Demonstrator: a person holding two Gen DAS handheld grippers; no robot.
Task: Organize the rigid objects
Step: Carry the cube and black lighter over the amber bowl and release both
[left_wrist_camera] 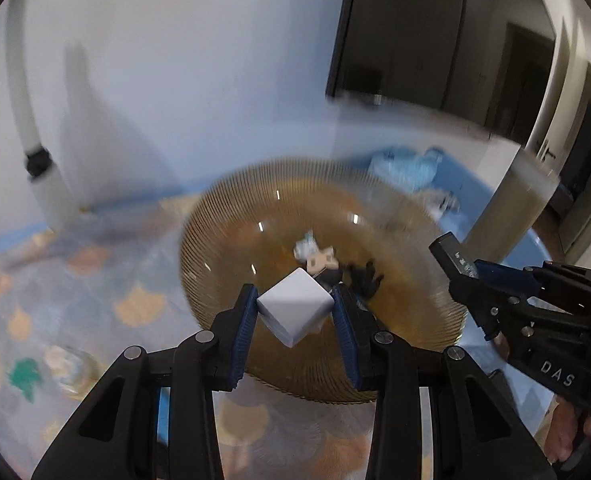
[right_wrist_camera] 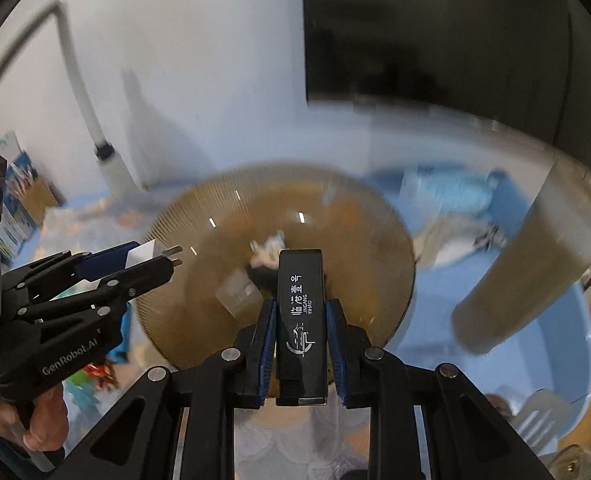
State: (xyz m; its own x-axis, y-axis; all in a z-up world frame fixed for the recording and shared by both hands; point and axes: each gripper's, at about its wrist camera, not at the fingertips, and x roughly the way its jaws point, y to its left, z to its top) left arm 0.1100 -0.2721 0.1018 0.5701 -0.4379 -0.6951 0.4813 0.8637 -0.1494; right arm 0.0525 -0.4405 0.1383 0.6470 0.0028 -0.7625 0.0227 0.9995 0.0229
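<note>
My left gripper (left_wrist_camera: 294, 312) is shut on a white cube-shaped plug adapter (left_wrist_camera: 294, 307) and holds it over the near side of an amber ribbed glass bowl (left_wrist_camera: 223, 240). The adapter's metal prongs (right_wrist_camera: 173, 254) show in the right wrist view. My right gripper (right_wrist_camera: 301, 352) is shut on a black rectangular lighter-like stick (right_wrist_camera: 300, 320) with white lettering, above the same bowl (right_wrist_camera: 175, 232). Small items (left_wrist_camera: 315, 256) lie in the bowl's middle, blurred. The right gripper (left_wrist_camera: 467, 268) also shows at the right of the left wrist view.
The bowl stands on a patterned cloth (left_wrist_camera: 95, 280) over a blue surface. A tall beige tumbler (right_wrist_camera: 519, 276) stands right of the bowl. Blue plastic packets (left_wrist_camera: 407, 168) lie behind it. A fork (right_wrist_camera: 539, 416) lies at the near right. A white wall and dark screen are behind.
</note>
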